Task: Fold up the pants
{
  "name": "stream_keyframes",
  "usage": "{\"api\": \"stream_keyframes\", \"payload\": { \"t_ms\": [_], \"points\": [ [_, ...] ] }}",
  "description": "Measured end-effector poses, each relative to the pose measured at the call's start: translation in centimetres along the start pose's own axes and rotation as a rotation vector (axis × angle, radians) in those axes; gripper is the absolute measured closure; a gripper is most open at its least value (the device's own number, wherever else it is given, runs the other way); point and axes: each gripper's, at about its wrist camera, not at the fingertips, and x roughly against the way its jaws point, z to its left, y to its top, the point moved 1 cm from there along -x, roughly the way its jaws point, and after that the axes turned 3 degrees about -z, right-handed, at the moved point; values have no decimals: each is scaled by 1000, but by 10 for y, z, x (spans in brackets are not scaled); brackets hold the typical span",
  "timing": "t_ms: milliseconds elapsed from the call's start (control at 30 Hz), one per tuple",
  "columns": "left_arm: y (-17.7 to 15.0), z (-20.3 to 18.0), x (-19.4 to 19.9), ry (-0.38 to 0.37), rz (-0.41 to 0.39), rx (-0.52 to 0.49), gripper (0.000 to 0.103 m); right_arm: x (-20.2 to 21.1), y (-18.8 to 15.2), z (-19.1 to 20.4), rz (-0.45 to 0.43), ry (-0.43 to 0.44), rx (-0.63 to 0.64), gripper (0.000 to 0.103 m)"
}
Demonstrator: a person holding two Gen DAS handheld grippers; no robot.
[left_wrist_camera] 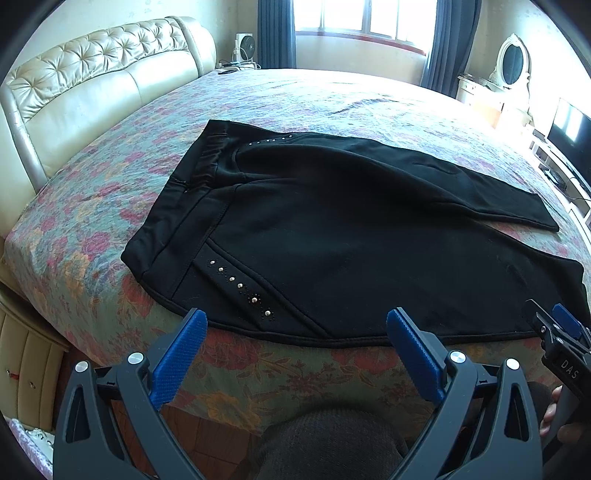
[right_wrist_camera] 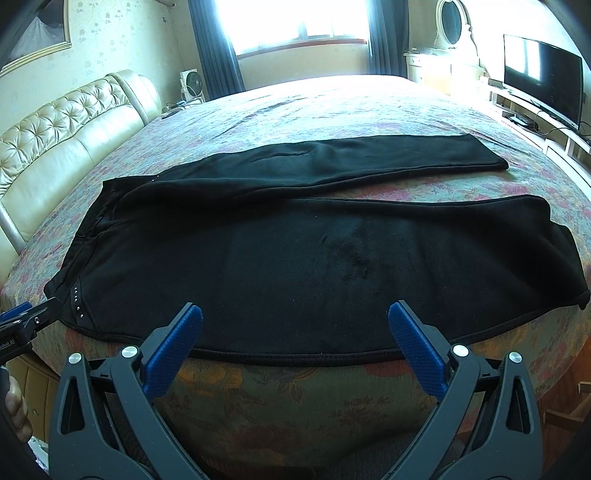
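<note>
Black pants (left_wrist_camera: 332,236) lie flat on the floral bedspread (left_wrist_camera: 258,103), waistband to the left, both legs spread to the right, with rhinestone studs at the pockets. They also show in the right wrist view (right_wrist_camera: 295,258). My left gripper (left_wrist_camera: 295,325) is open and empty, just short of the near hem by the studded pocket. My right gripper (right_wrist_camera: 295,317) is open and empty, just short of the near leg's edge. The right gripper also shows at the left wrist view's right edge (left_wrist_camera: 557,332), and the left gripper at the right wrist view's left edge (right_wrist_camera: 26,317).
A tufted cream headboard (left_wrist_camera: 92,92) stands at the left. A window with blue curtains (left_wrist_camera: 369,18) is behind the bed. A dresser with an oval mirror (right_wrist_camera: 454,26) and a TV (right_wrist_camera: 543,77) stand at the right. A nightstand (left_wrist_camera: 26,362) is at the bed's near left.
</note>
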Motion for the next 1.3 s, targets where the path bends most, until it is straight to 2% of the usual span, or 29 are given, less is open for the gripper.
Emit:
{"api": "stream_keyframes", "payload": {
  "t_ms": [933,1133,1300],
  "points": [
    [-1,-6,3,-13,2,-6,6,8,-1,4,2,6,7,2],
    [-1,-8,3,-19,12,-7,6,17,5,4,8,30,-15,2],
    [0,-9,1,-27,21,-4,6,23,16,0,23,87,-102,2]
  ]
}}
